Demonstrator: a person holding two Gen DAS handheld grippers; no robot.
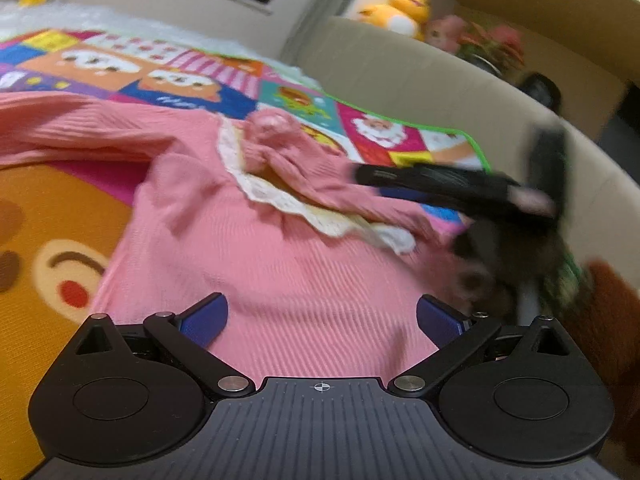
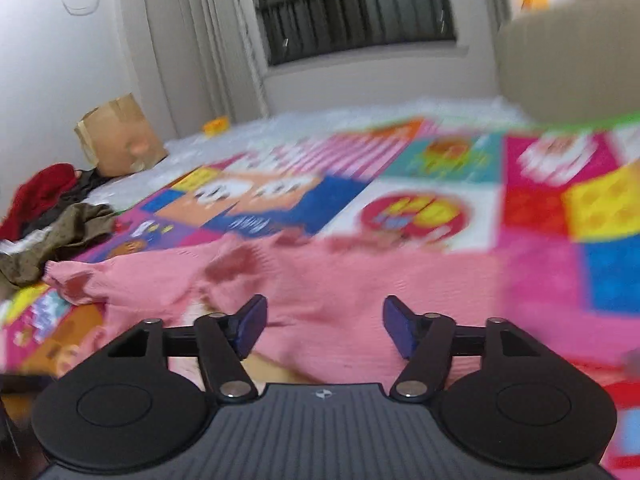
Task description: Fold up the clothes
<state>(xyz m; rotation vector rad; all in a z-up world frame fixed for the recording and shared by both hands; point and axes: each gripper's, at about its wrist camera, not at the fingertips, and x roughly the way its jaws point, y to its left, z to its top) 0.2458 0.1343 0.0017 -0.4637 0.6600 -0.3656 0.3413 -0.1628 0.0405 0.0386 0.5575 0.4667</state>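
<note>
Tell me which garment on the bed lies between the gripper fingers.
The pink sweater: it lies spread under both open hand-held grippers, left and right. The red and olive clothes sit piled off to the side.

Cartoon mat (image 2: 440, 168), cardboard box (image 2: 120, 136), yellow plush (image 1: 404, 10).

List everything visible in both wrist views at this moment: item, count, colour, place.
pink top: 1, pink with a white lace collar, spread on the mat
play mat: 1, multicoloured cartoon patchwork, under the top
clothes pile: 1, red and olive, left edge of the mat
cardboard box: 1, brown, by the wall
plush toys: at least 2, yellow and pink, on the beige ledge
left gripper: 1, black with blue pads, open over the top
right gripper: 1, black with blue pads, open over the top
</note>
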